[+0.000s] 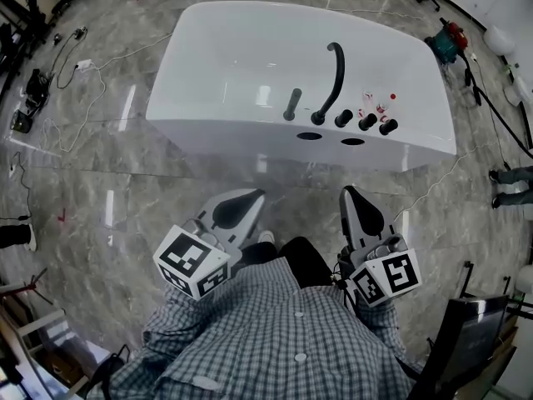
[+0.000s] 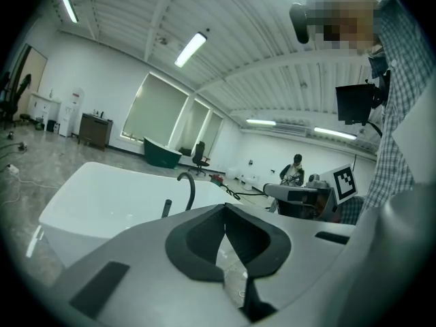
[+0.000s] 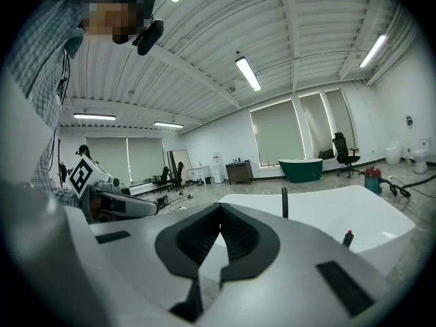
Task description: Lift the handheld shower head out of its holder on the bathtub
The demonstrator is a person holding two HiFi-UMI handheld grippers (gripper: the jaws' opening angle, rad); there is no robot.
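Both my tools are closed and empty. The left gripper (image 1: 252, 197) has its pads pressed together with nothing between them, and the right gripper (image 1: 349, 192) likewise meets at its tips and holds nothing. Both hang in front of me, well short of the bathtub (image 1: 250, 48).

The handheld shower head (image 1: 292, 104) stands upright as a short black rod in its holder on the tub's near rim. It is just left of the curved spout (image 1: 335, 77) and further left of the row of knobs (image 1: 367, 122).

As I judge it, I am only on the approach. To do this well, I should open one pair of jaws before I reach the rim and come in at the rod's upper part. I need to keep clear of the spout beside it and close squarely on the rod. Then I lift straight up along its axis, so it does not jam in the holder.
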